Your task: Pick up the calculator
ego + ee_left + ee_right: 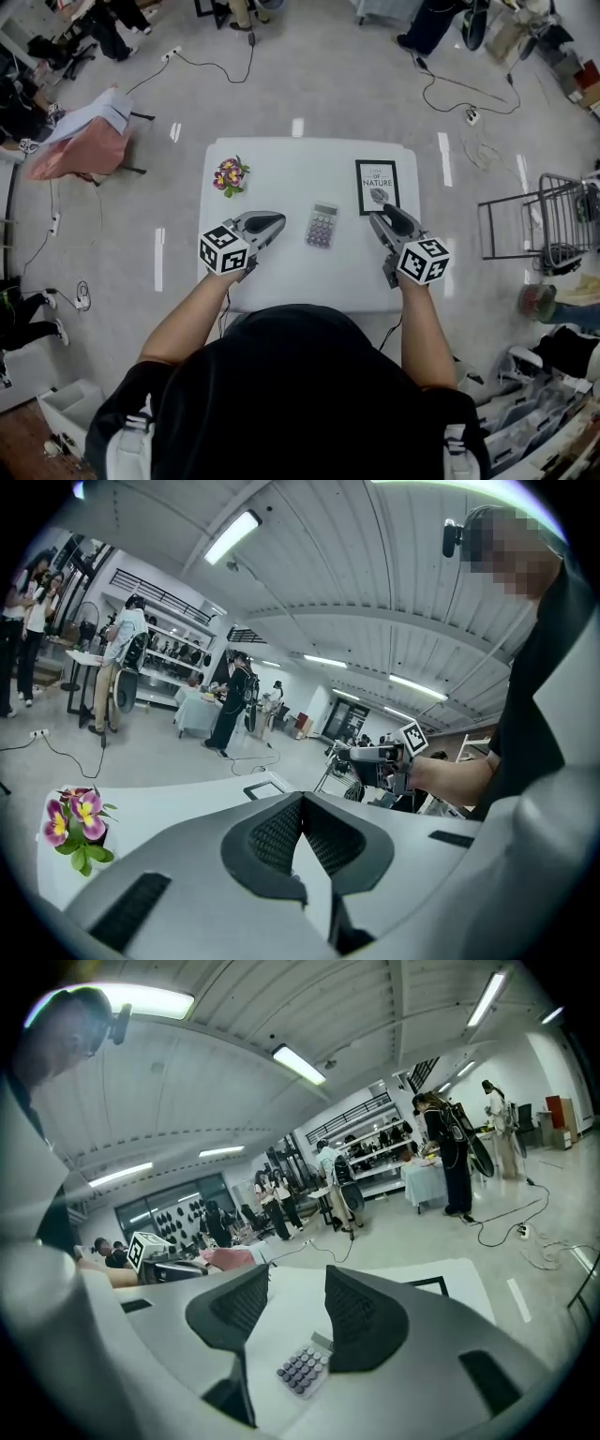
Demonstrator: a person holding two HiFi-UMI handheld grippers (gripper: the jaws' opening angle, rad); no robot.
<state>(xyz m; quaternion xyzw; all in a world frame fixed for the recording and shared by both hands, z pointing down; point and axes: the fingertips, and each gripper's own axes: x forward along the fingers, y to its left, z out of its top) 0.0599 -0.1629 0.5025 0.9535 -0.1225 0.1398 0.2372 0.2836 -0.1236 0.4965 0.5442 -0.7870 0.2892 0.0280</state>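
The calculator point(322, 226), grey with purple keys, lies flat in the middle of the white table point(281, 159). My left gripper point(278, 222) hovers just left of it with its jaws meeting at the tips and nothing between them; the left gripper view shows the pads touching point(302, 797). My right gripper point(377, 217) hangs to the calculator's right, jaws apart and empty. In the right gripper view the calculator point(303, 1370) shows low down between the open jaws point(297, 1274), apart from both pads.
A small pot of purple and yellow flowers point(230, 175) stands at the table's back left. A black-framed print point(377, 186) lies at the back right. A metal cart point(553, 220) stands on the floor to the right. Cables cross the floor; people stand far off.
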